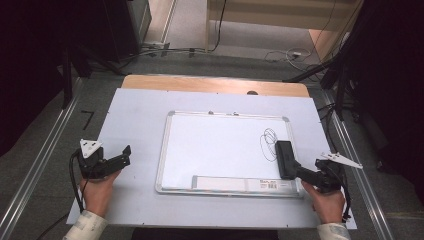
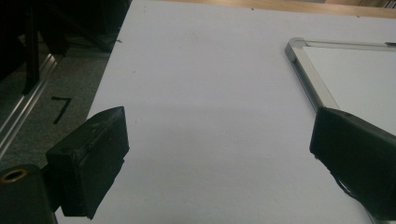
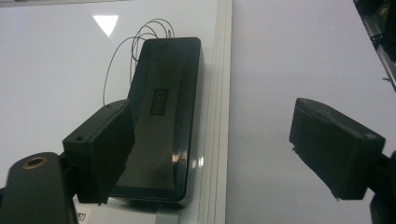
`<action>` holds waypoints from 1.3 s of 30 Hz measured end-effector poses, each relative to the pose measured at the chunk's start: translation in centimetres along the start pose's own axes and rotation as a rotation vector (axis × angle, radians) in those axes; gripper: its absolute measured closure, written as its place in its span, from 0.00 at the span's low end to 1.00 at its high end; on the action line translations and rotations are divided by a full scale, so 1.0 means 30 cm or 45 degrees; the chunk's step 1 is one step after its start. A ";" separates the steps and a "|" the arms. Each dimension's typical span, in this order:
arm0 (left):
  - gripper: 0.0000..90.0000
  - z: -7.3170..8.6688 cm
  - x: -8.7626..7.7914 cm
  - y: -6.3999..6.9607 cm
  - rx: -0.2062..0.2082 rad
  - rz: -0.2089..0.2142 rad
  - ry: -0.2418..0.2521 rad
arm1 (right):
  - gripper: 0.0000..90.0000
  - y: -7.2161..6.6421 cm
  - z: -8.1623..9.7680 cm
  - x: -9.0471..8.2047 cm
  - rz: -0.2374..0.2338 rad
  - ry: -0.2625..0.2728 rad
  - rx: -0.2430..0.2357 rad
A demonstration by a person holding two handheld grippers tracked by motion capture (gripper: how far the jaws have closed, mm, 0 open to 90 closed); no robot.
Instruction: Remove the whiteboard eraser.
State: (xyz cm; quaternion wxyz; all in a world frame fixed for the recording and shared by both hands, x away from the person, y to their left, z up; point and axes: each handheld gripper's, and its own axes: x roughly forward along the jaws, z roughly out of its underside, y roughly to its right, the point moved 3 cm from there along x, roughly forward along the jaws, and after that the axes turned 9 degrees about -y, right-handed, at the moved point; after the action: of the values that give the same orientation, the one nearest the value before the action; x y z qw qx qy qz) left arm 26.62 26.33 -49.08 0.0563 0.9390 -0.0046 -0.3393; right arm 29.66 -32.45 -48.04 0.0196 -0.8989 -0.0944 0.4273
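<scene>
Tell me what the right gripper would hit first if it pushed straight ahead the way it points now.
Probably the black eraser lying on the whiteboard by its right frame. The right gripper stands open, its left jaw already alongside the eraser; depth is unclear.

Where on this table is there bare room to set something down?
The white sheet is bare left of the whiteboard, ahead of the open left gripper, and along its far strip. Mid-board is blank too. It is crowded at the board's right edge: eraser, scribble, open right gripper.
</scene>
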 end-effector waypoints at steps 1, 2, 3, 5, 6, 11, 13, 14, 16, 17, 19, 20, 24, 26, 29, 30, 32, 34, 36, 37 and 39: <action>0.06 0.000 0.000 0.000 0.001 0.000 0.000 | 0.14 -0.001 0.000 0.000 0.000 0.000 0.000; 0.06 0.000 -0.001 0.000 0.001 -0.002 0.002 | 0.14 -0.002 0.000 -0.001 -0.004 0.002 0.002; 0.06 -0.001 -0.002 0.000 0.000 -0.003 0.005 | 0.14 -0.002 0.000 -0.001 -0.007 0.002 0.001; 0.06 0.000 -0.001 0.000 0.001 -0.004 0.006 | 0.14 -0.004 0.001 -0.001 -0.007 -0.003 0.001; 0.06 0.000 0.000 0.000 0.002 -0.004 0.005 | 0.14 -0.005 0.001 0.000 -0.008 -0.003 0.002; 0.06 0.000 0.001 0.000 0.004 -0.006 0.004 | 0.14 -0.009 0.001 0.004 -0.016 -0.008 0.002; 0.06 0.000 0.001 0.001 0.003 -0.004 0.006 | 0.14 -0.012 -0.001 0.006 -0.017 -0.008 0.002; 0.06 0.000 0.001 0.001 0.005 -0.005 0.005 | 0.15 -0.015 -0.001 0.008 -0.022 -0.008 0.005; 0.06 0.000 0.002 0.001 0.005 -0.007 0.005 | 0.15 -0.019 -0.003 0.011 -0.026 -0.009 0.000; 0.06 0.000 0.002 0.001 0.004 -0.007 0.004 | 0.15 -0.022 -0.003 0.014 -0.028 -0.012 -0.003; 0.06 0.000 0.003 0.001 0.004 -0.006 0.002 | 0.15 -0.030 -0.004 0.018 -0.030 -0.017 -0.006; 0.06 0.000 0.004 0.002 0.006 -0.005 0.001 | 0.15 -0.033 -0.005 0.021 -0.033 -0.018 -0.016; 0.06 0.001 0.006 0.003 0.006 -0.007 0.001 | 0.15 -0.047 -0.012 0.037 -0.038 -0.026 -0.011; 0.06 0.001 0.007 0.003 0.008 -0.004 -0.002 | 0.15 -0.057 -0.016 0.048 -0.039 -0.033 -0.020; 0.06 0.001 0.008 0.003 0.009 -0.004 -0.004 | 0.15 -0.067 -0.023 0.066 -0.039 -0.044 -0.031; 0.06 0.001 0.009 0.003 0.007 -0.006 -0.004 | 0.15 -0.070 -0.027 0.072 -0.037 -0.049 -0.029; 0.06 0.001 0.010 0.003 0.003 -0.004 -0.005 | 0.16 -0.073 -0.039 0.087 -0.032 -0.052 -0.033; 0.06 0.001 0.011 0.003 0.003 -0.003 -0.005 | 0.17 -0.077 -0.051 0.104 -0.029 -0.055 -0.029; 0.06 0.001 0.011 0.003 0.003 -0.003 -0.005 | 0.18 -0.082 -0.063 0.119 -0.015 -0.055 -0.036; 0.06 0.001 0.011 0.003 0.003 -0.004 -0.005 | 0.19 -0.085 -0.070 0.126 -0.017 -0.052 -0.035; 0.06 0.001 0.012 0.003 0.003 -0.005 -0.005 | 0.20 -0.092 -0.084 0.140 -0.008 -0.048 -0.034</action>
State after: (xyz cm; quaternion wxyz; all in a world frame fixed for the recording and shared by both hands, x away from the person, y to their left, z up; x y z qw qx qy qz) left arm 26.87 26.23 -49.32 0.0544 0.9383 -0.0033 -0.3414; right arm 33.77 -28.84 -49.33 0.0073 -0.8907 -0.1033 0.4427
